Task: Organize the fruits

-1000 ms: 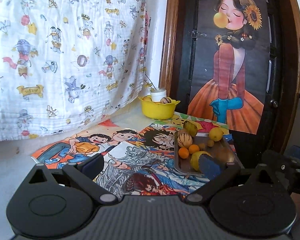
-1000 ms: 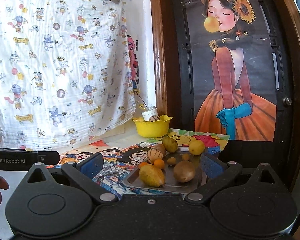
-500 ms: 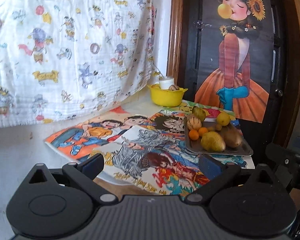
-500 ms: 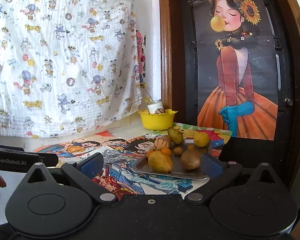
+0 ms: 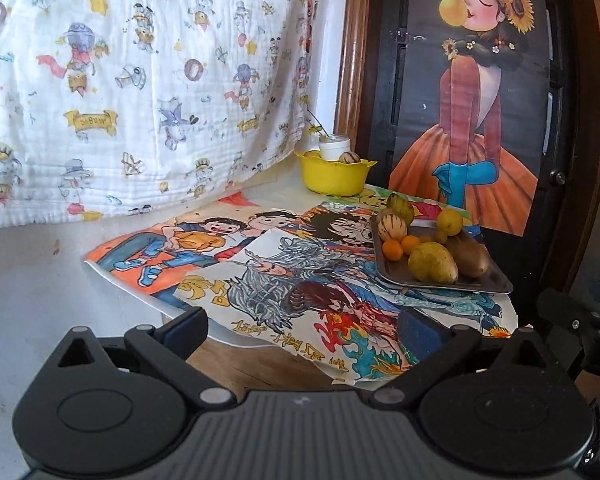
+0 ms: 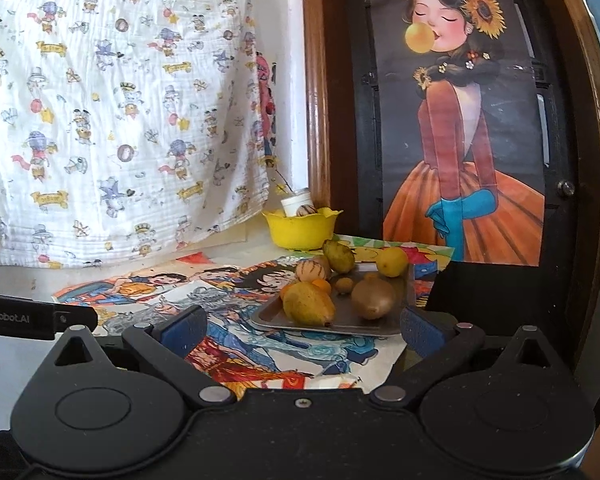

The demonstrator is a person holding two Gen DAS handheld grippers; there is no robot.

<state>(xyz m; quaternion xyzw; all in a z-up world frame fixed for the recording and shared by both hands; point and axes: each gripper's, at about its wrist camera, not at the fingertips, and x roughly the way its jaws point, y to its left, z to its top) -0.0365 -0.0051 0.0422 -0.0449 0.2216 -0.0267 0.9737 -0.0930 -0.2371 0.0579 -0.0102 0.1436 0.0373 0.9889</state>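
Both grippers held back from the table, jaws apart, holding nothing: left gripper [image 5: 302, 322], right gripper [image 6: 304, 326]. Most fruit sits on the steel tray [image 6: 392, 330] just ahead of the right gripper; yellow bowl [image 6: 302, 230] beyond holds a striped melon [image 6: 307, 210]. Stage unclear: sorting could be underway or done.

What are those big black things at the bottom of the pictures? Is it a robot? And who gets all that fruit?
No robot here: a person holds two grabbing tools, one in each hand. Each tool carries a camera looking out along its two fingers, so one picture comes from the left gripper and the other from the right gripper. Both are open and hold nothing. Ahead is a table covered with cartoon posters. On it sits a metal tray with fruit: a yellow mango, a brown fruit, a lemon and small oranges. Behind stands a yellow bowl, where the fruit probably goes.
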